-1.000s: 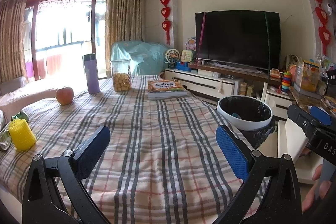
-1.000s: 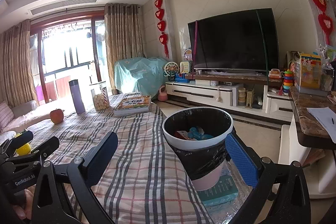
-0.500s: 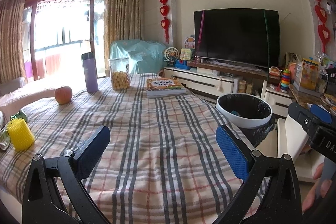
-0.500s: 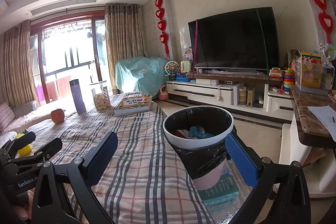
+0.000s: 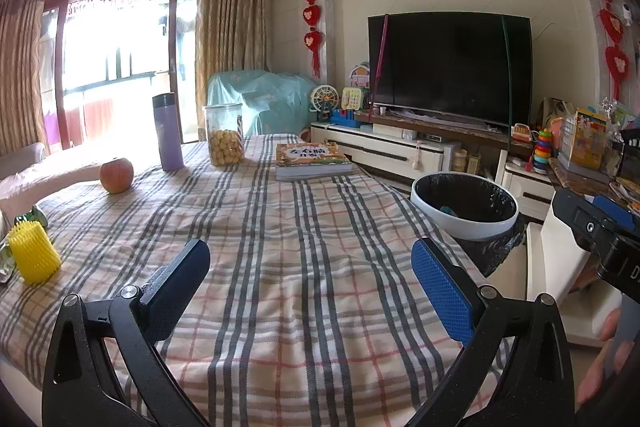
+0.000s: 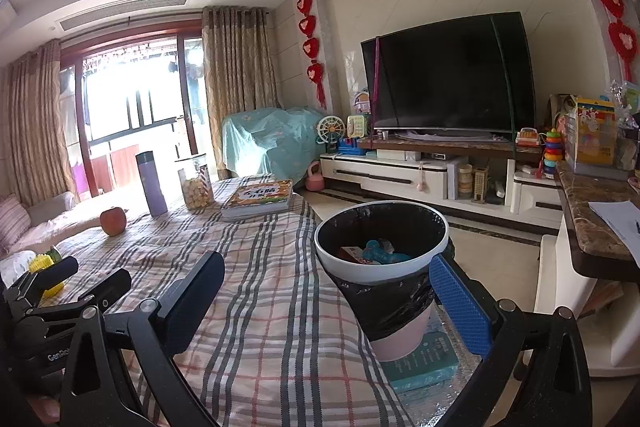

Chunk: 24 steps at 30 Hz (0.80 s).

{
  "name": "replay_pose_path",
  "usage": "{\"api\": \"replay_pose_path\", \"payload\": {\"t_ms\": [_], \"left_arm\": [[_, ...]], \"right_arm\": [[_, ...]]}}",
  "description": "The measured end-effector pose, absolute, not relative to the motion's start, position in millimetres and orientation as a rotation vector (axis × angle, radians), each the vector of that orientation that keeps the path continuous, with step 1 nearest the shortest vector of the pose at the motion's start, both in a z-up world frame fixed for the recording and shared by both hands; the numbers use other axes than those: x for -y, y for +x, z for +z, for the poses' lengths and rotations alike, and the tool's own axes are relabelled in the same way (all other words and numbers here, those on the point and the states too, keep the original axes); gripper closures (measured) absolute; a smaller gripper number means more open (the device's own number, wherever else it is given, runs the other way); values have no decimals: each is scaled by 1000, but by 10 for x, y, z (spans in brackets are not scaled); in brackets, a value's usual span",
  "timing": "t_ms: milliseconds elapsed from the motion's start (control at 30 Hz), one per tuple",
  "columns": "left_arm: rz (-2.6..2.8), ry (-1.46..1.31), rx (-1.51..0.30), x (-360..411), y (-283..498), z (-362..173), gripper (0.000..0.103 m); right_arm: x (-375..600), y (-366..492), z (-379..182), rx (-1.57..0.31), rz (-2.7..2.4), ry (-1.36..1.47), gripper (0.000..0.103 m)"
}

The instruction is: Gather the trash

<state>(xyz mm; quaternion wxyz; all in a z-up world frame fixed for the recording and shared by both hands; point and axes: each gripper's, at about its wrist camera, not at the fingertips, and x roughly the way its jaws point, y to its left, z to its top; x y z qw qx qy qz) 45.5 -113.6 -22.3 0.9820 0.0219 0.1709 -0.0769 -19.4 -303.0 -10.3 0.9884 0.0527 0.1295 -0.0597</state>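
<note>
A white bin with a black liner stands just off the right edge of the plaid-covered table; blue and red scraps lie inside it. It also shows in the left wrist view. A yellow foam net and a green wrapper lie at the table's left edge. My left gripper is open and empty over the near table. My right gripper is open and empty, its fingers level with the bin.
An apple, a purple flask, a jar of snacks and a book stand at the table's far end. A TV cabinet lies beyond. A marble counter is on the right.
Both grippers have drifted very slightly; the views are almost the same. Both stay open and empty.
</note>
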Motion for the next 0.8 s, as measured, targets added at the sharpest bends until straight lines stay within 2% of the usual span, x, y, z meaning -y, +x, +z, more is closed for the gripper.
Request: {"api": "replay_pose_path", "payload": {"t_ms": [800], "left_arm": [[-169,26,-358,1043,559,-195,0]], "right_arm": [[3060,16,-134,-306,-99,143,0]]}}
